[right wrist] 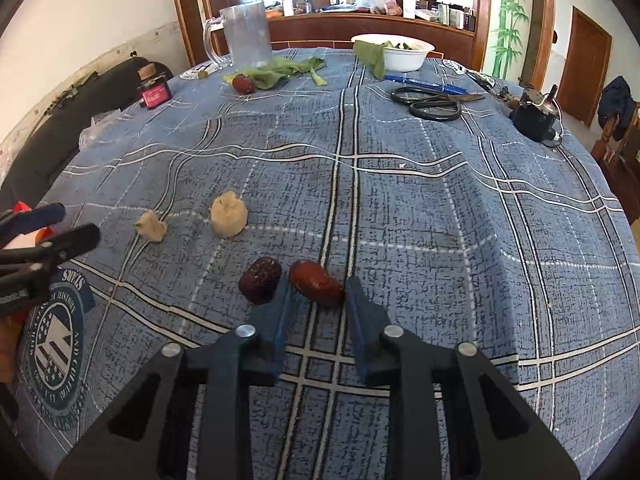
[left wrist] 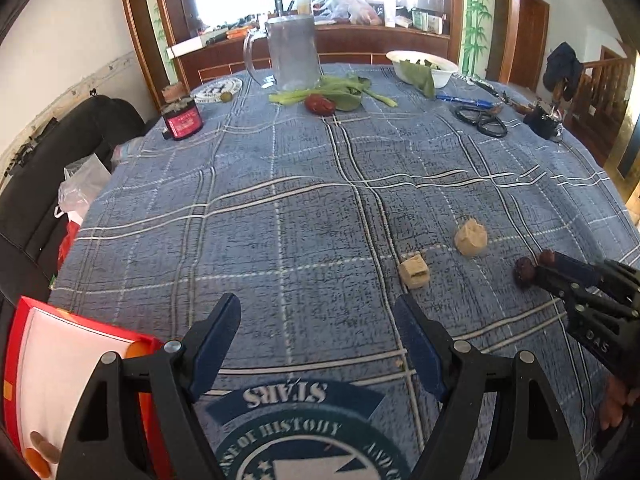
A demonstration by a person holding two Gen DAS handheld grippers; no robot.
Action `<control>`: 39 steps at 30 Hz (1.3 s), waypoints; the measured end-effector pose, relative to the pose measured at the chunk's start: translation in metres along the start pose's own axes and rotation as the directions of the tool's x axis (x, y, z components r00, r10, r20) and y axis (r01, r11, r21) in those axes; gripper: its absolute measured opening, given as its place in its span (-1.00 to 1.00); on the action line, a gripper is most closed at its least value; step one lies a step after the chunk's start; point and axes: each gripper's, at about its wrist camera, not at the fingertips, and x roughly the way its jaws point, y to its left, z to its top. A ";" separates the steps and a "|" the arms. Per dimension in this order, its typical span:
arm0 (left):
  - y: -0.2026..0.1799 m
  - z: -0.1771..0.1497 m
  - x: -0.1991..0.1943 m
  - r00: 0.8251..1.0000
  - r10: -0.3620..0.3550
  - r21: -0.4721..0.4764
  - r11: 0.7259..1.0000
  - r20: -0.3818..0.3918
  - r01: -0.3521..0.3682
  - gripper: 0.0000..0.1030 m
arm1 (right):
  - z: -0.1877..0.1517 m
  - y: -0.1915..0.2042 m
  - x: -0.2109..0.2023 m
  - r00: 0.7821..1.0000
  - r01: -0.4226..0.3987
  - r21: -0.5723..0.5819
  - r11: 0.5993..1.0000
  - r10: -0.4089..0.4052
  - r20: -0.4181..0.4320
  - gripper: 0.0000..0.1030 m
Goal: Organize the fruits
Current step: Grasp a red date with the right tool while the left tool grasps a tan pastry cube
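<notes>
In the right wrist view a reddish date (right wrist: 316, 282) lies on the blue checked tablecloth (right wrist: 400, 220). My right gripper (right wrist: 320, 286) is narrowed around it, with a pad against each end. A darker date (right wrist: 260, 280) sits just left of the left finger. Farther left lie two beige chunks (right wrist: 228, 220) (right wrist: 151, 226). In the left wrist view my left gripper (left wrist: 318, 312) hangs wide open over the cloth, holding nothing. It is left of the beige chunks (left wrist: 415, 270) (left wrist: 471, 237) and the dark date (left wrist: 524, 270). A red-rimmed white tray (left wrist: 24, 320) sits at its lower left.
At the far edge stand a glass mug (left wrist: 294, 52), a white bowl with greens (left wrist: 424, 66), loose green leaves with another red fruit (left wrist: 319, 104) and a red-labelled bottle (left wrist: 182, 118). Scissors (right wrist: 434, 102), a blue pen (right wrist: 424, 84) and a black device (right wrist: 534, 114) lie far right.
</notes>
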 end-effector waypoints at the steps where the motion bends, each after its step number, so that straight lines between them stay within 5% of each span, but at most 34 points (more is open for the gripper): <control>1: -0.001 0.001 0.002 1.000 0.003 -0.003 1.000 -0.007 -0.003 0.53 | 0.000 -0.002 0.000 1.000 0.003 0.005 1.000 -0.003 0.001 -0.61; 16: -0.033 0.010 0.030 0.999 -0.010 0.010 1.000 -0.043 0.010 0.50 | 0.000 -0.013 -0.003 0.999 -0.037 0.022 0.999 0.037 -0.013 -0.71; 27: -0.038 0.014 0.034 0.993 -0.117 0.017 0.993 -0.020 0.117 -0.56 | 0.000 -0.011 -0.002 0.999 -0.032 0.012 0.999 0.032 -0.008 -0.71; 39: -0.046 0.007 0.017 0.993 -0.120 0.058 0.991 0.007 0.119 -0.60 | 0.002 -0.012 -0.001 1.000 -0.022 0.004 1.000 0.022 -0.004 -0.71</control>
